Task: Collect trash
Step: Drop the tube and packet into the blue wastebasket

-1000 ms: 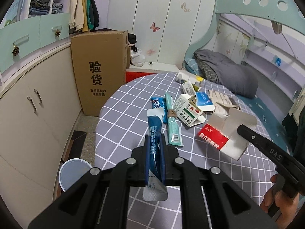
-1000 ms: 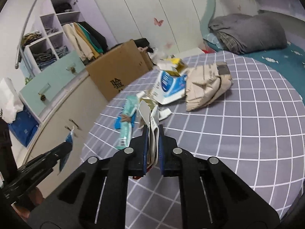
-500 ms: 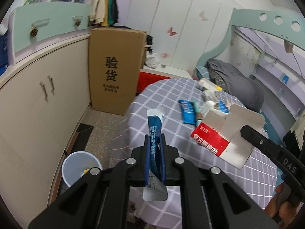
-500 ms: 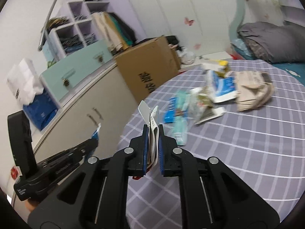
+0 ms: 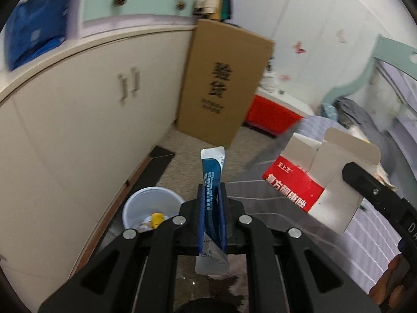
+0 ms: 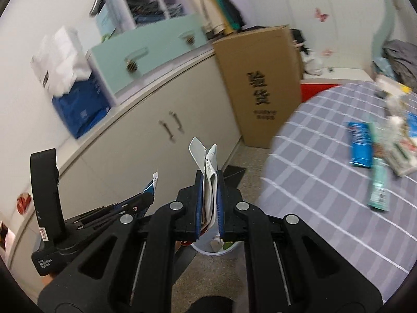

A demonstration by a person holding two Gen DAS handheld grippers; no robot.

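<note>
Bedroom: checked bedspread, cream cabinets, white bin below fingers. Left gripper pinches blue sachet; right gripper pinches red-and-white carton, both angled downward.

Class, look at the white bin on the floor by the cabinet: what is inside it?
In the white bin, a yellow scrap and some pale litter lie at the bottom. The left gripper, shut on a blue sachet, covers the rest.
</note>
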